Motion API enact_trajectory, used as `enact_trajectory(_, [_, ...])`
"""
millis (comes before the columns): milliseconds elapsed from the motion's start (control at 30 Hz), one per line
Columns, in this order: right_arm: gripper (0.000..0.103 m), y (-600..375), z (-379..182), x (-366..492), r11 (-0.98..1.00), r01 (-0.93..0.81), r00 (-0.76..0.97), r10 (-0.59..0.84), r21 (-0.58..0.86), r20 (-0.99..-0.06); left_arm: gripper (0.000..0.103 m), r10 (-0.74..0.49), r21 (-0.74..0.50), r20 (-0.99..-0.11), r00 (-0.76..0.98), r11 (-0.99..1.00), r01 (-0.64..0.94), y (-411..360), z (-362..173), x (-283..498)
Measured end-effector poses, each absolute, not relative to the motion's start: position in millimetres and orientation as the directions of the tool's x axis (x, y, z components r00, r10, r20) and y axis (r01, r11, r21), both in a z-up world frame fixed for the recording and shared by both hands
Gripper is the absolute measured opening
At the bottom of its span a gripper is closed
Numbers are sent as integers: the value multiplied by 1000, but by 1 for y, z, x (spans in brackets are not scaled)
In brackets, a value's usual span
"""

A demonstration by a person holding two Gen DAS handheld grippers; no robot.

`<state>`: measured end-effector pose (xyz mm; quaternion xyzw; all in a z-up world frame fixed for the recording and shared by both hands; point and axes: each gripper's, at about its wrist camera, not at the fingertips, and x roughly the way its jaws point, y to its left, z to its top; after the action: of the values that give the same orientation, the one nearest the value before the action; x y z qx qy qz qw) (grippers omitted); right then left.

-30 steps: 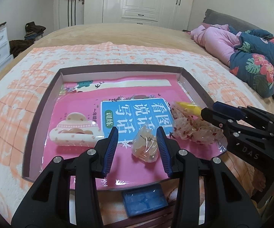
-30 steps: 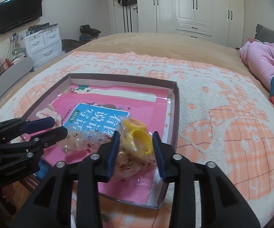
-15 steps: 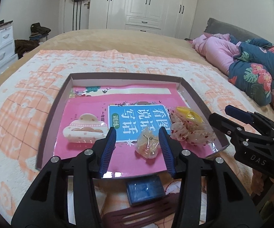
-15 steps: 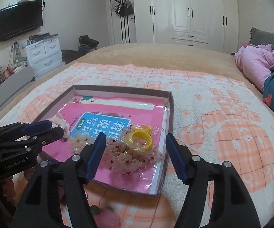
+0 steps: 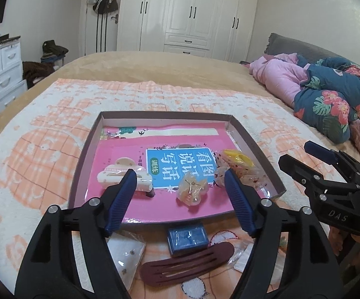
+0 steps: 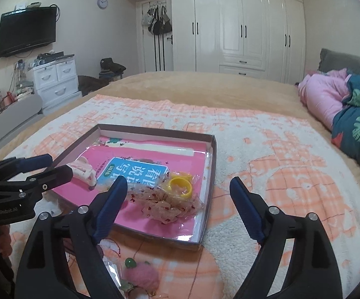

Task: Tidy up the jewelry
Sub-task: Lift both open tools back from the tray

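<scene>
A shallow brown-walled box point(image 5: 165, 115) lies on the bed with a pink book inside. On the book rest a cream hair claw point(image 5: 120, 175), a small clear bag of amber jewelry point(image 5: 192, 189) and a clear red-speckled bag with a yellow ring point(image 5: 236, 160). My left gripper point(image 5: 180, 175) hovers above the box's near side, jaws opening, touching nothing; the amber bag lies loose below it. My right gripper point(image 6: 178, 182) hangs over the ring point(image 6: 180, 188) and its bag point(image 6: 166, 208), jaws opening, with nothing pressed between the pads.
In front of the box lie a blue case point(image 5: 187, 236), a maroon hair clip point(image 5: 187, 266), a white earring card in a bag point(image 5: 127, 251) and a pink pompom point(image 6: 142, 274). Pink and floral bedding point(image 5: 324, 94) is heaped at right. Wardrobes stand beyond the bed.
Both grippers let go of their bags, which now lie in the box. Both pulled back and upward while their jaws spread wide.
</scene>
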<state>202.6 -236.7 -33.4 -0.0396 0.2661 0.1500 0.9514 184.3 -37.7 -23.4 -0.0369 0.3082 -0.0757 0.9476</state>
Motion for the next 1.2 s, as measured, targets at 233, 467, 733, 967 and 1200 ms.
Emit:
enact_trajectory(233, [86,-230,-29,186,947,-321,832,276,-12,-480,80,-158,-115,-558,815,987,113,-31,-21,169])
enact_trajectory(467, [87,-225,-31,170,941,-340,830,295,-8,-473,85,-144,-118,-551,822,989,94,-19,-21,156])
enact_trajectory(733, [89,-214,-32,154,931,-365,833,314,-25,-455,86,-128,-116,-536,835,990,78,-3,-19,139])
enact_trajectory(967, [89,-203,-34,144,918,-395,821,338,-32,-460,86,-114,-121,-516,849,991,60,13,-14,125])
enact_trajectory(1200, [89,-192,-35,133,904,-425,811,359,-43,-462,87,-98,-115,-511,854,992,46,23,-13,115])
